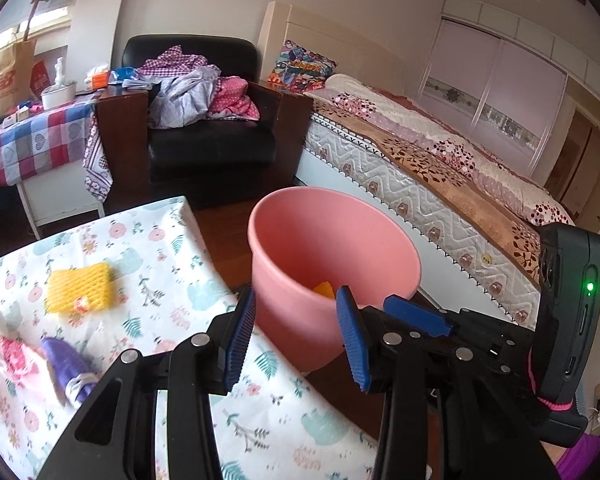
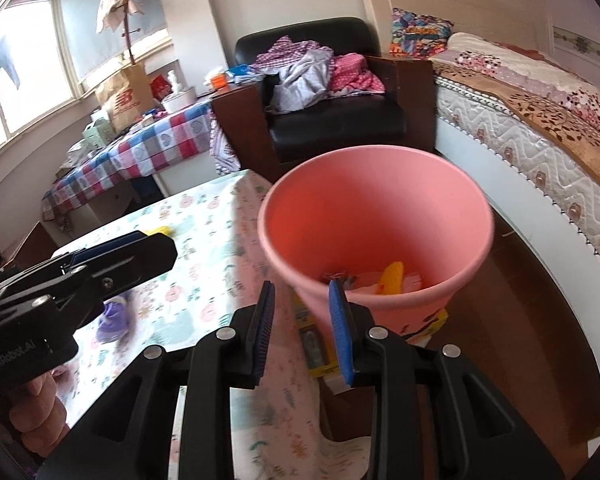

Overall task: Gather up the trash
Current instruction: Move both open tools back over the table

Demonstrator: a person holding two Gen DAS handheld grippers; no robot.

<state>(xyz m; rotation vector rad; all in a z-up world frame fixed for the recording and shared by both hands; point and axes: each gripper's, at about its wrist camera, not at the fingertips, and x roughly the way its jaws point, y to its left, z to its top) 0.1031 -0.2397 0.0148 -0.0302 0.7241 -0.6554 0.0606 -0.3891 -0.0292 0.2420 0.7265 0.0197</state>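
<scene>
Pink bin point(image 2: 380, 216) beside floral-clothed table point(image 2: 204, 280) holds yellow scraps point(image 2: 392, 278).

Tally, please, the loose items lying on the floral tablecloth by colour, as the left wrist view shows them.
Yellow: 1, the foam net sleeve
Purple: 1, the purple wrapper
Pink and white: 1, a blurred item at the left edge, too blurred to name
Total: 3

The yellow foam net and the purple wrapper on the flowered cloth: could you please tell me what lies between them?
Only bare flowered cloth lies between the yellow foam net and the purple wrapper, as the left wrist view shows.
</scene>
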